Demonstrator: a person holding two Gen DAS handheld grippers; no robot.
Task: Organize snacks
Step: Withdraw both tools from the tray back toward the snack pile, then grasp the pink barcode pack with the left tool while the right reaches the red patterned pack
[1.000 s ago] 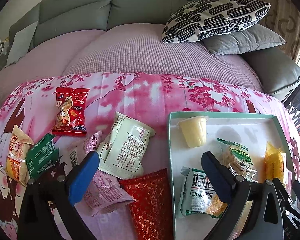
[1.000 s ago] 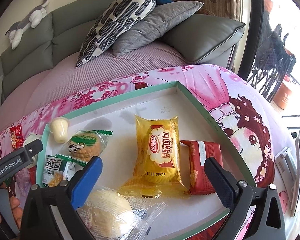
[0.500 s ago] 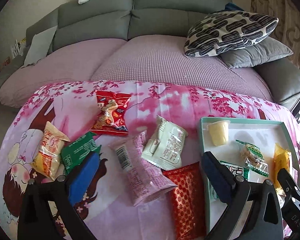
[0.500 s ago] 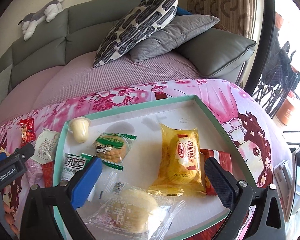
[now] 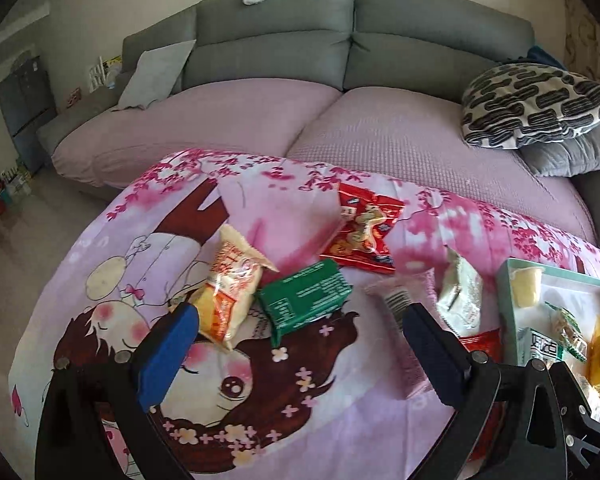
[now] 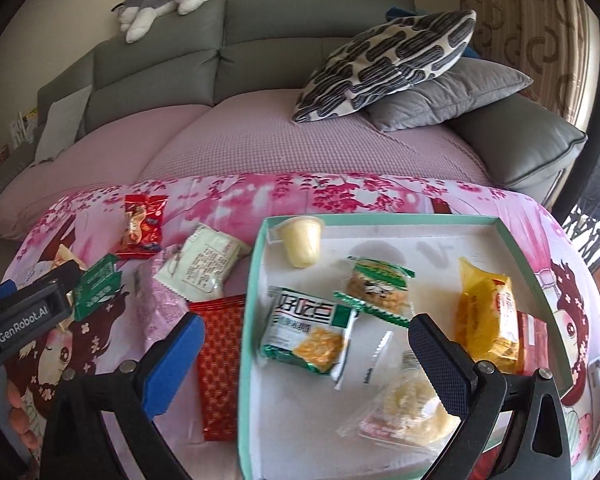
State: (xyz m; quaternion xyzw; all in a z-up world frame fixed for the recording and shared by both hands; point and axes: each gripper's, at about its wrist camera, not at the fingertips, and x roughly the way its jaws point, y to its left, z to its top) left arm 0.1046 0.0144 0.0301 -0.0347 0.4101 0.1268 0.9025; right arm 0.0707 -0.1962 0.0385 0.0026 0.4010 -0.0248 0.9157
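Note:
A teal-rimmed white tray [image 6: 256, 264] holds a jelly cup [image 6: 303, 240], a green cracker pack [image 6: 378, 288], a green-white snack pack [image 6: 312, 330], a yellow bread pack [image 6: 488, 316] and a clear bun pack [image 6: 404, 404]. Loose on the pink cloth lie a red snack bag [image 5: 362, 236], a green pack [image 5: 304, 300], an orange-cream bag [image 5: 230, 284], a pale pack [image 5: 460, 294], a pink pack [image 6: 156, 304] and a red patterned pack [image 6: 220, 360]. My left gripper [image 5: 300, 354] is open above the cloth, just short of the green pack. My right gripper [image 6: 306, 362] is open over the tray's left part.
A grey sofa [image 5: 340, 40] with a mauve cover lies behind. A patterned cushion [image 6: 388, 64] and a grey cushion [image 6: 448, 92] sit at the right. A plush toy [image 6: 164, 0] lies on the sofa back. The tray's corner also shows in the left wrist view [image 5: 504, 280].
My left gripper has swung left, away from the tray and over the loose snacks. My right gripper has pulled back and left over the tray. Both stay open.

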